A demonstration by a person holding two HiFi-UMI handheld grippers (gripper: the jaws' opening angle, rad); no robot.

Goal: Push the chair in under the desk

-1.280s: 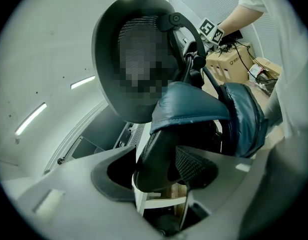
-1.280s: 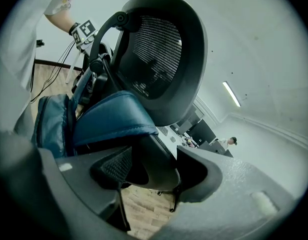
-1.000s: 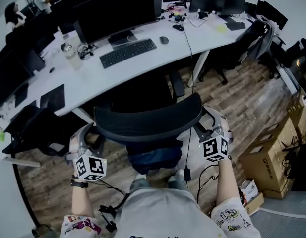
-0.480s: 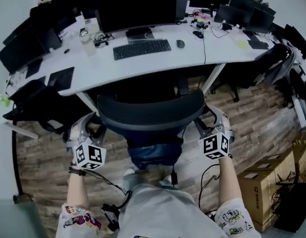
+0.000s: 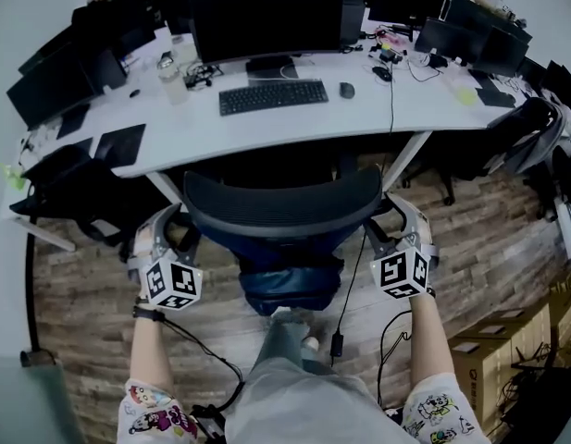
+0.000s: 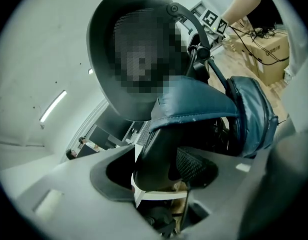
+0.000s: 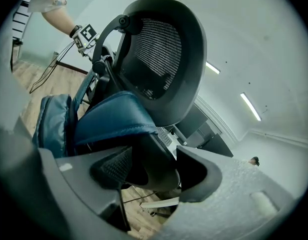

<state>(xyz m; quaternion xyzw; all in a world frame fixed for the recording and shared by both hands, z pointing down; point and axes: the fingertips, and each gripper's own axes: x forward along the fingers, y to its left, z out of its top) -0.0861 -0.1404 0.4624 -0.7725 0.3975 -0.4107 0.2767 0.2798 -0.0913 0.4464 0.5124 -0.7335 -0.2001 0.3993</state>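
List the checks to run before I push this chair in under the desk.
1. Grip of left tongs on left armrest: ok, closed on it.
2. Grip of right tongs on right armrest: ok, closed on it.
3. The backrest sits between the desk legs: ok.
4. Space under the desk free: cannot tell, too dark.
5. The black cable clear of the push path: not ok, it hangs from the desk close beside the right armrest.
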